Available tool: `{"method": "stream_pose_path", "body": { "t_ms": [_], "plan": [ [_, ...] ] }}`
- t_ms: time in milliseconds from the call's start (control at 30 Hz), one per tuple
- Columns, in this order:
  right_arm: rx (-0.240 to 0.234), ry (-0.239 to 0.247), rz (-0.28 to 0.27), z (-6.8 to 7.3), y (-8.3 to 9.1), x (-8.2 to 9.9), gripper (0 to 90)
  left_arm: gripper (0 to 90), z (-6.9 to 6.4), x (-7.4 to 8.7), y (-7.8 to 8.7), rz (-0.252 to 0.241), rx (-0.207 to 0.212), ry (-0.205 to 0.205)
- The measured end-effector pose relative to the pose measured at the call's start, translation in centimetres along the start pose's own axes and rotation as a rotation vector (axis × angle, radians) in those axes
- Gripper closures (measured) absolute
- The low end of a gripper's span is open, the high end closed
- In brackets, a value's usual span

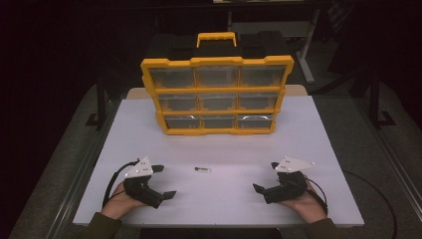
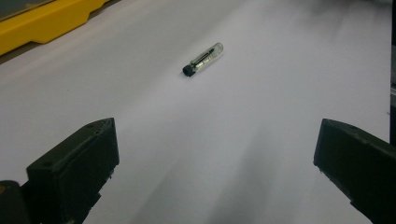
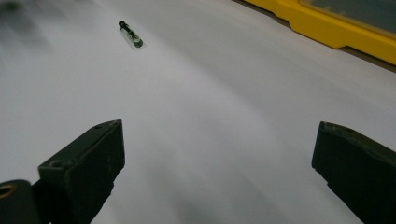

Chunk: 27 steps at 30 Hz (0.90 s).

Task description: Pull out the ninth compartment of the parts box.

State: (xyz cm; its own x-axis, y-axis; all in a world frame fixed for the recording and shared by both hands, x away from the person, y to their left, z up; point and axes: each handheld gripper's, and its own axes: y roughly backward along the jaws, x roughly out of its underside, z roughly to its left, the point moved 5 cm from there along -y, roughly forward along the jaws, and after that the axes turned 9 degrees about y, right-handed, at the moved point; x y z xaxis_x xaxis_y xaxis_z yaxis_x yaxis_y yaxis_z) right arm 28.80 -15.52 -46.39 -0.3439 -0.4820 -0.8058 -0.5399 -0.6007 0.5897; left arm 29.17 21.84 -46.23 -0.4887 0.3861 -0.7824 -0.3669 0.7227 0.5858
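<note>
High view: small clear vial point(image 1: 202, 170) lies on its side at lower centre of the white table point(image 1: 298, 124), between both grippers, within either's reach. Left gripper point(image 1: 163, 181) and right gripper point(image 1: 266, 177) rest low at lower left and lower right, jaws spread wide, empty, angled inward. Yellow organiser point(image 1: 217, 94) stands upright behind
</note>
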Motion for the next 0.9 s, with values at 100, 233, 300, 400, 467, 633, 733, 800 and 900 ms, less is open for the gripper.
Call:
{"method": "stream_pose_path", "body": {
  "t_ms": [100,233,300,400,467,633,733,800,900],
  "plan": [
    [0.001,-0.003,-0.008,-0.1,0.0,0.0,1.9,0.0,-0.1,-0.1,-0.1,-0.009,0.000,-0.001],
    [0.002,0.002,-0.005,0.0,0.0,0.0,1.9,0.0,0.1,-0.1,-0.1,-0.013,0.002,0.000],
    [0.010,0.007,-0.018,-0.1,0.0,-0.3,1.9,0.0,0.1,0.0,-0.1,-0.003,-0.002,-0.007],
    [0.021,0.018,-0.024,-0.1,0.0,-0.5,1.9,0.0,-0.1,-0.1,0.0,-0.010,0.004,-0.010],
    [0.026,0.015,-0.025,-0.2,0.0,-0.7,1.9,0.0,-0.1,-0.1,0.0,-0.014,0.005,-0.007],
    [0.026,0.016,-0.029,-0.3,-0.2,-0.9,1.9,0.0,0.0,-0.2,0.0,-0.027,0.012,0.004],
    [0.023,0.011,-0.028,-0.3,-0.3,-1.1,2.0,0.0,0.1,-0.2,0.0,-0.021,0.012,0.010],
    [0.018,0.009,-0.031,-0.3,-0.3,-1.2,2.0,0.0,0.1,-0.2,0.0,-0.019,0.011,0.006],
    [0.016,0.011,-0.036,-0.3,-0.4,-1.5,2.0,0.0,0.1,-0.2,0.0,-0.018,0.012,0.008]
  ]
}}
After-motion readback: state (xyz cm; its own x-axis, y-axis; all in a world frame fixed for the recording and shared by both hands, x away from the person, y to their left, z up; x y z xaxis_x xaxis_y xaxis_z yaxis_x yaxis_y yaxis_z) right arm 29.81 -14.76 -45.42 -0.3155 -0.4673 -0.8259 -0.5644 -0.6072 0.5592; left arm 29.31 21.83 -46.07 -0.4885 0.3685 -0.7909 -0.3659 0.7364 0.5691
